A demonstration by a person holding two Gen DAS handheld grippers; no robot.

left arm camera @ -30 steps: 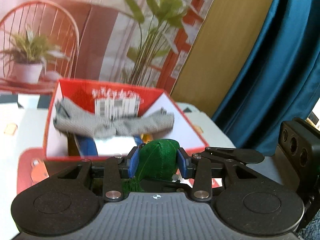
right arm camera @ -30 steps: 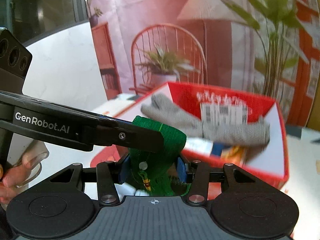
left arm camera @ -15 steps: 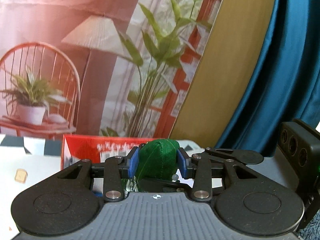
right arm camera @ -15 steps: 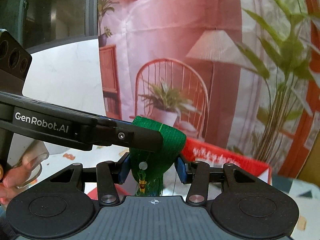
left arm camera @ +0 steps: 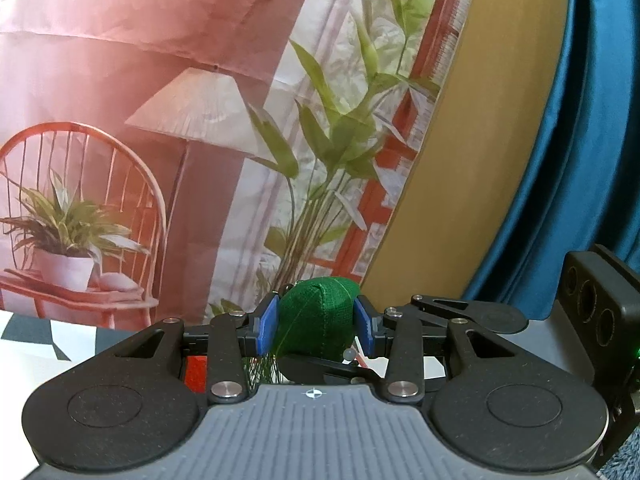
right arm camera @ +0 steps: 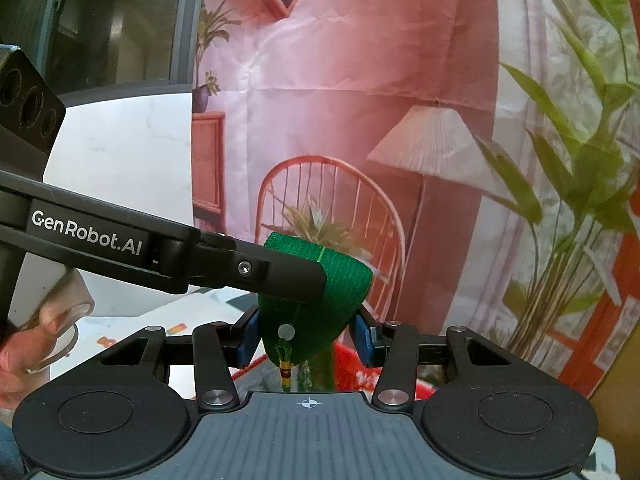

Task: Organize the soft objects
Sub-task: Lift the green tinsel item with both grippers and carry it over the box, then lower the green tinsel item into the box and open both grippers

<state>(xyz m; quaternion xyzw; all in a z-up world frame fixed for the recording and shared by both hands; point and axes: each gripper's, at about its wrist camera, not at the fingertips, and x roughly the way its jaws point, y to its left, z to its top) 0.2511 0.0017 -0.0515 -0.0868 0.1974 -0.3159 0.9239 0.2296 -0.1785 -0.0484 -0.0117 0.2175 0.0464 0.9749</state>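
Printed pink room-scene backdrop now fills both views, red cardboard box dropped to a sliver below, as left claw and right claw together lift the pinched green woven fabric pouch, likely for repositioning.

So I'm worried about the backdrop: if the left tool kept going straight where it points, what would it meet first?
Probably the printed backdrop. Past the green fabric pouch clamped in the left tool, nothing else shows in that line, though depth is unclear.
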